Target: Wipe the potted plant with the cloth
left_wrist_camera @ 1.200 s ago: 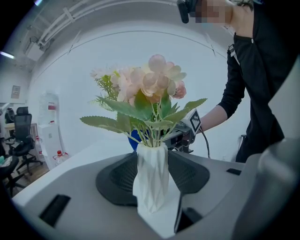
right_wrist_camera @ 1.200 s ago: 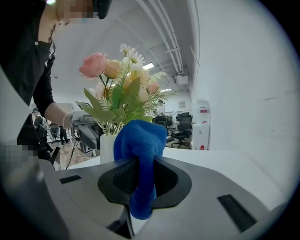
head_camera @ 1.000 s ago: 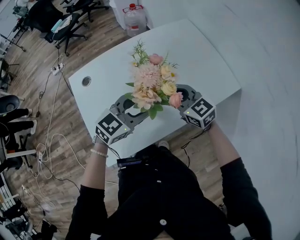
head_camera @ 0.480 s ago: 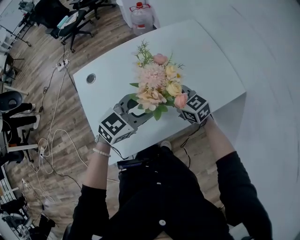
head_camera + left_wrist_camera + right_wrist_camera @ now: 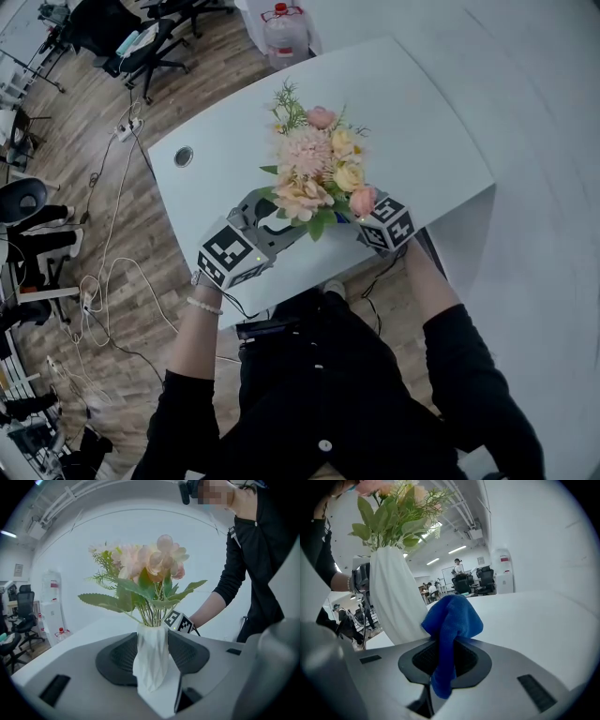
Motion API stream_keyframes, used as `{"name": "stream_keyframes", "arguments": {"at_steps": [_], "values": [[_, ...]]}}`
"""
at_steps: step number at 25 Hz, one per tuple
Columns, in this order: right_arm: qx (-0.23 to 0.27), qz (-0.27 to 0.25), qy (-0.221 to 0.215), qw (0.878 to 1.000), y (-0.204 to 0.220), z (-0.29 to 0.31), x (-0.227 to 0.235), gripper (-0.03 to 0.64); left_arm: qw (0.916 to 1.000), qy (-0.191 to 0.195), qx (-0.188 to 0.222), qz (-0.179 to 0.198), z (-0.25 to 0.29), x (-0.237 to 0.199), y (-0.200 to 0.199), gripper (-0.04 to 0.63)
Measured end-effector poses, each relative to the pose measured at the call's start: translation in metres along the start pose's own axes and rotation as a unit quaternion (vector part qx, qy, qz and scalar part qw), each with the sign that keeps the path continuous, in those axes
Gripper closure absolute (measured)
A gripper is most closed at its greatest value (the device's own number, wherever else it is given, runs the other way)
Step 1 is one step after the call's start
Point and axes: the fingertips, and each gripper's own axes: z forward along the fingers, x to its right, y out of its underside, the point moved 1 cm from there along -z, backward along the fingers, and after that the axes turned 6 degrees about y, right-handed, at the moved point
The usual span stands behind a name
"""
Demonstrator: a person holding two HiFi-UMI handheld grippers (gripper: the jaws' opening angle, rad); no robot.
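Blue cloth [image 5: 452, 616]: the right claw [image 5: 446, 657] is pinching it in a bunch, just beside the vase wall.
White vase [image 5: 151, 644]: the left claw [image 5: 152, 660] is clamping it from both sides, near the worktop's [image 5: 412, 122] front edge.
Tipping risk: a hard sideways wipe could be levering the top-heavy flowers [image 5: 314, 173] against that low hold.
Cloth risk: dragging may be pulling the narrow pinch loose.

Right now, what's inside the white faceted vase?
Green stems rise from the mouth of the white faceted vase, carrying leaves and pink, peach and yellow flowers. Its opaque wall hides the stem ends and any filler.
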Motion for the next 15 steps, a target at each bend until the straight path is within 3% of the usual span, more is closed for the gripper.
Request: {"name": "stream_keyframes", "arguments": {"at_steps": [9, 15], "values": [[-0.023, 0.011, 0.038, 0.999, 0.028, -0.008, -0.012, 0.537, 0.9996, -0.023, 0.005, -0.014, 0.0, -0.002, 0.004, 0.38], [-0.035, 0.081, 0.082, 0.993, 0.044, -0.013, -0.021, 0.537, 0.9985, -0.048, 0.01, -0.026, 0.002, -0.001, 0.006, 0.38]]}}
